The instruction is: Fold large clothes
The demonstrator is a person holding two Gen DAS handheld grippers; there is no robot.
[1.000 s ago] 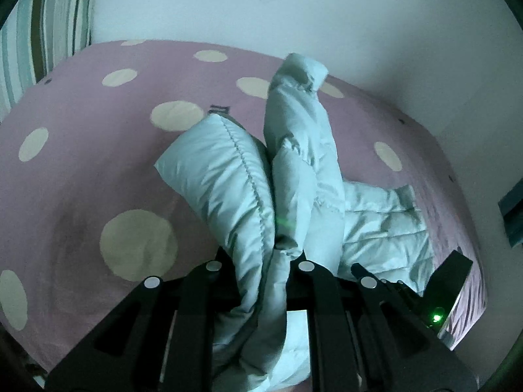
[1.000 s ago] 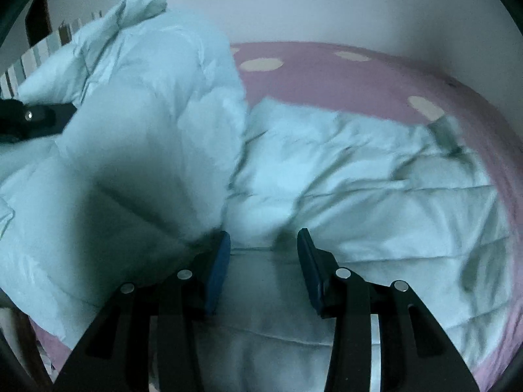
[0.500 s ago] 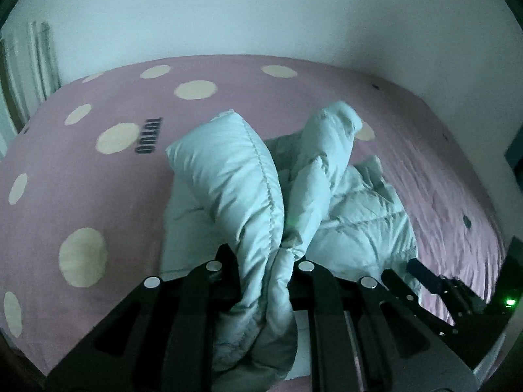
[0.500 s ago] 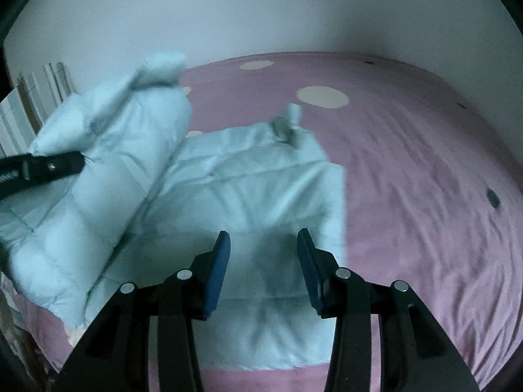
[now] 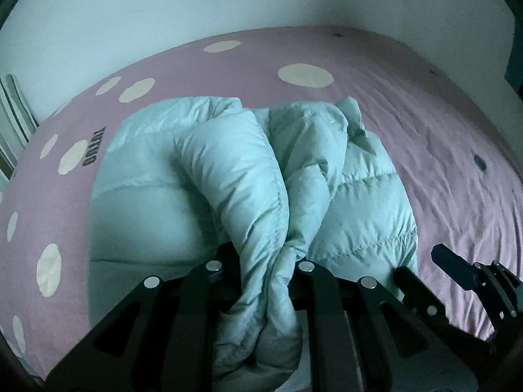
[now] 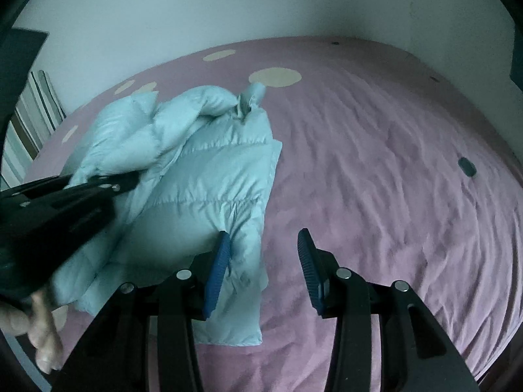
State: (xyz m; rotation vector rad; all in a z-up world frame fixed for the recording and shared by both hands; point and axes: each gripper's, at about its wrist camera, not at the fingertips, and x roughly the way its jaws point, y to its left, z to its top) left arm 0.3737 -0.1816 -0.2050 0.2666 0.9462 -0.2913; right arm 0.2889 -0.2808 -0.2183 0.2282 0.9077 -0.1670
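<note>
A pale blue puffer jacket [image 5: 157, 196] lies bunched on the pink dotted bed sheet [image 5: 441, 137]. My left gripper [image 5: 261, 263] is shut on a thick fold of it, which rises between the fingers and drapes over the rest. In the right wrist view the jacket [image 6: 212, 179] lies at the left, and the left gripper [image 6: 126, 181] pinches its upper layer there. My right gripper [image 6: 264, 248] hovers over the jacket's right edge with its jaws opening. The blue pads [image 6: 219, 268] press on nothing; only the hem lies under the left one. It also shows in the left wrist view as the right gripper [image 5: 421, 264].
A white wall borders the bed sheet [image 6: 392, 163] at the back. Striped fabric [image 6: 32, 111] stands at the left edge. A small dark object [image 6: 467, 166] lies on the sheet at the right. A person's hand [image 6: 42, 336] shows at the lower left.
The left gripper brought the raised fold down and across onto the jacket. The right gripper slid right, off the jacket's middle to its edge, and its jaws widened slightly.
</note>
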